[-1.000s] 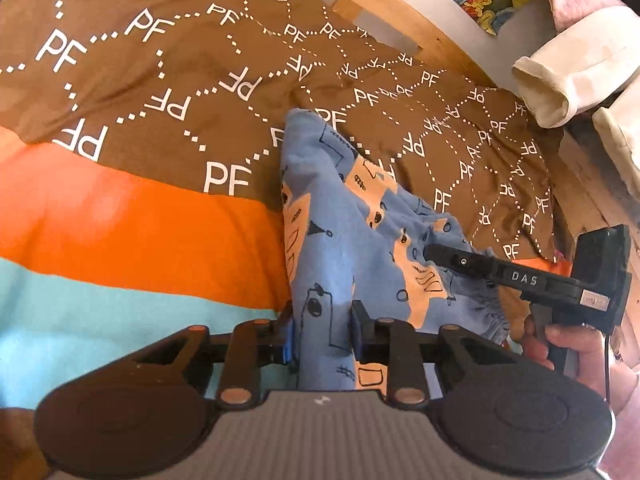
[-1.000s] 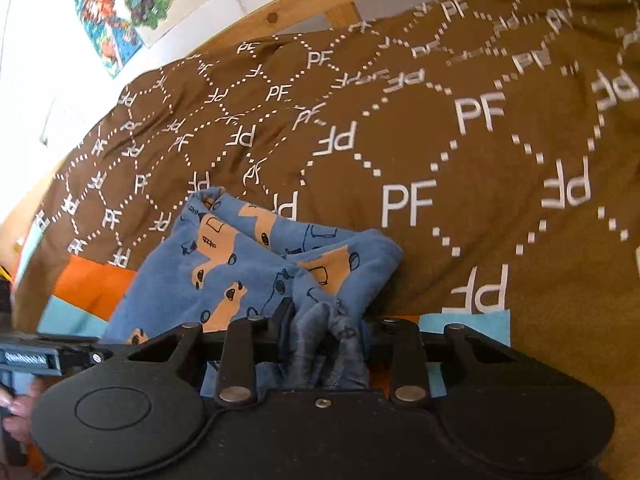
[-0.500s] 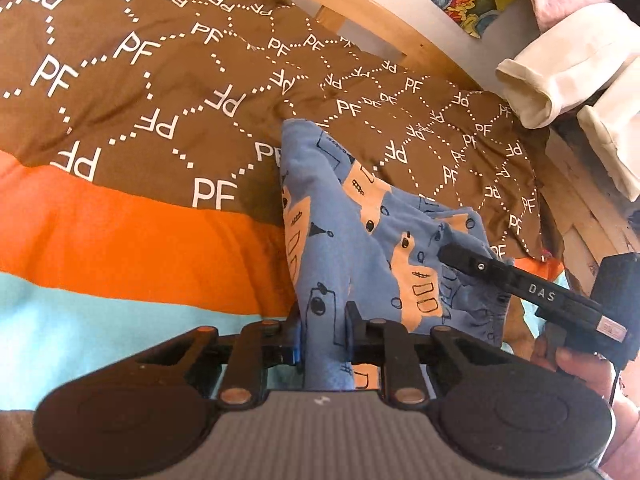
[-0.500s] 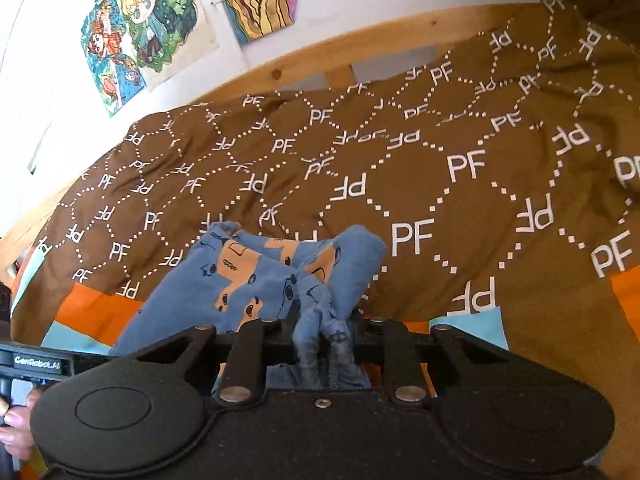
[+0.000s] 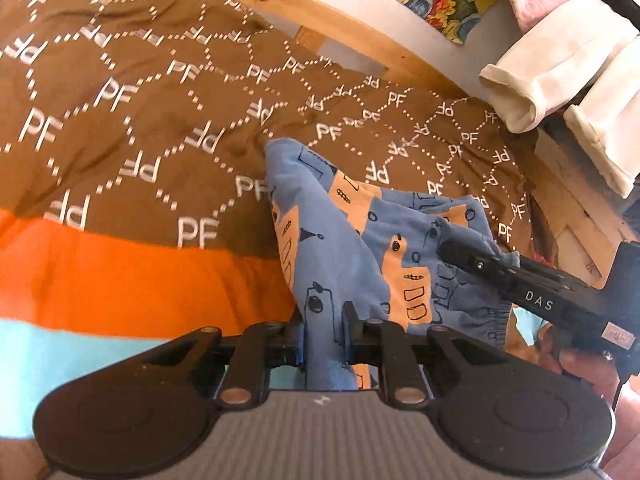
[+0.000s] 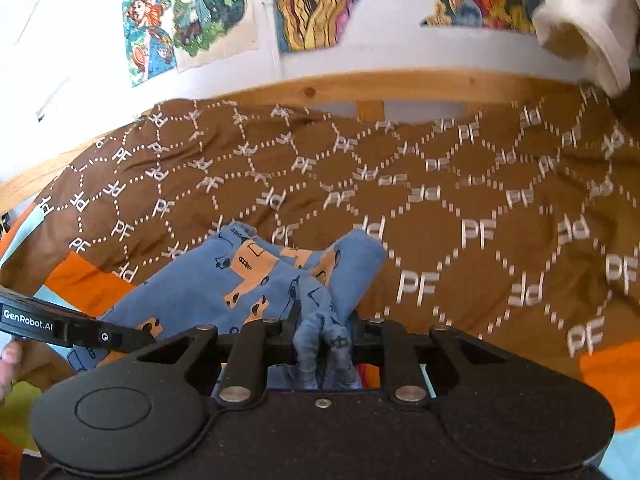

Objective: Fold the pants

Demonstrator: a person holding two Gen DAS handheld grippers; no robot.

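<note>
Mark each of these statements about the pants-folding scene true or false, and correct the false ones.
1. The left gripper has blue pants fabric between its jaws. True.
2. The pants are plain grey. False: they are blue with orange vehicle prints.
3. The right gripper pinches a bunched part of the pants. True.
4. The bedspread is plain white. False: it is brown with white "PF" lettering, plus orange and light blue bands.
5. Colourful pictures hang on the wall beyond the bed. True.

Brown PF-patterned bedspread (image 6: 460,184), wooden bed frame (image 6: 360,84), white wall (image 6: 380,52) with colourful posters (image 6: 188,16), bright daylight
</note>
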